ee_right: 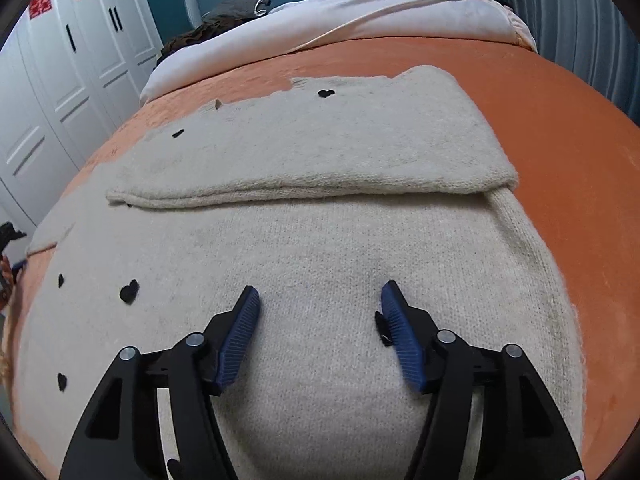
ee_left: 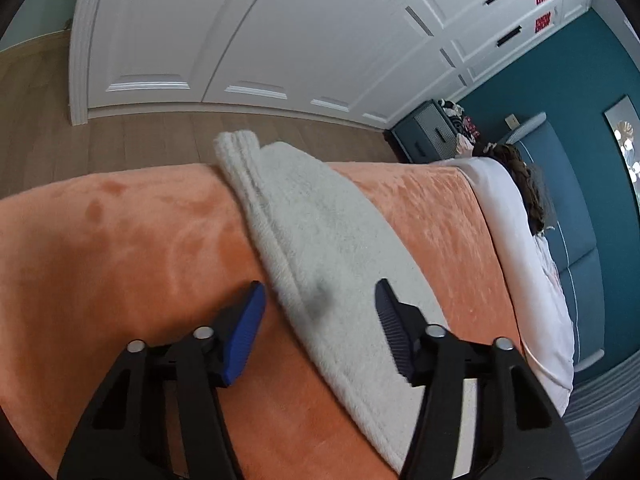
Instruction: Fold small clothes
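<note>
Sweater [ee_right: 320, 248] on orange blanket [ee_right: 580, 160], partly folded

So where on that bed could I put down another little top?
Bare orange blanket lies right of the sweater, up to the white duvet. More lies left of it beside the left gripper. The middle is covered.

cream knit sweater [ee_right: 320, 248] with little black hearts [ee_right: 129, 290], lying flat on the orange blanket [ee_right: 560, 128], far part folded over onto the body, fuzzy and a bit grubby, one end reaching the bed's edge
</note>
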